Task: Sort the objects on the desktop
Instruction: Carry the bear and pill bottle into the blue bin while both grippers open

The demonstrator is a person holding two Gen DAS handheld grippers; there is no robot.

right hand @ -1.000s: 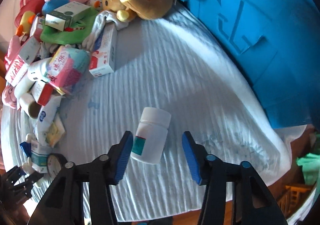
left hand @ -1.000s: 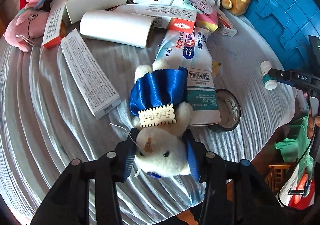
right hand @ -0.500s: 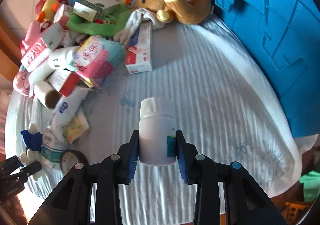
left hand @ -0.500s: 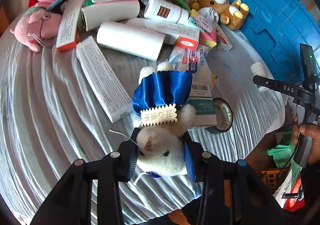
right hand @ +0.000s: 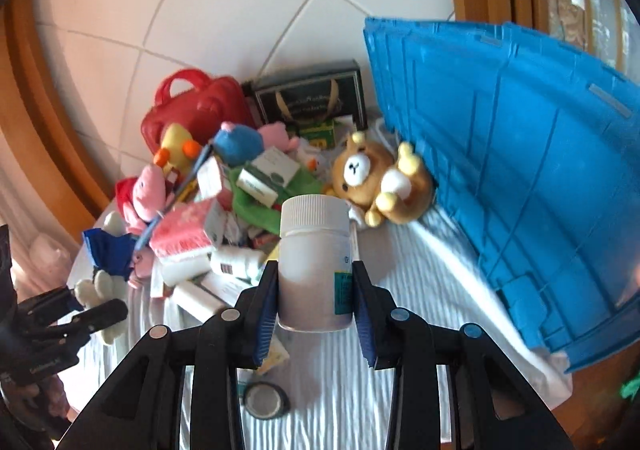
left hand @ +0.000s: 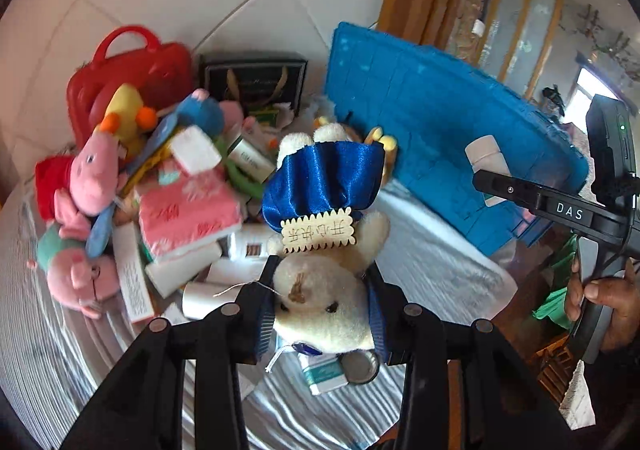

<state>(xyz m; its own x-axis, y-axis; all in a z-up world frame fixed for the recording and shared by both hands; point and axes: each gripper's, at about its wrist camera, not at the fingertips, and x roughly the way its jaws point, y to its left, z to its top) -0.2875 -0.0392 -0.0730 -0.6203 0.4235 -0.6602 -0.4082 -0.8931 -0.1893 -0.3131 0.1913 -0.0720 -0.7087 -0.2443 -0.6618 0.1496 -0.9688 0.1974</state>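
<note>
My left gripper (left hand: 322,310) is shut on the head of a white plush bear (left hand: 324,290) in a blue satin cape with a small wooden tag, held up above the table. My right gripper (right hand: 314,290) is shut on a white pill bottle (right hand: 314,266) with a ribbed cap, also lifted off the cloth. In the left wrist view the right gripper (left hand: 520,190) with the bottle (left hand: 486,156) shows at the right, held by a person's hand (left hand: 608,302). In the right wrist view the left gripper (right hand: 80,306) and the bear (right hand: 106,258) show at the far left.
A large blue crate (right hand: 520,154) stands at the right on the white tablecloth (right hand: 420,290). A heap of plush toys, boxes and tubes (right hand: 224,210) lies at the back left, with a brown bear (right hand: 384,178), a red case (right hand: 192,110) and a tape roll (right hand: 266,398).
Both grippers have risen off the table with their loads. The right gripper closed on the pill bottle that lay between its fingers. Both views now tilt up toward the wall.
</note>
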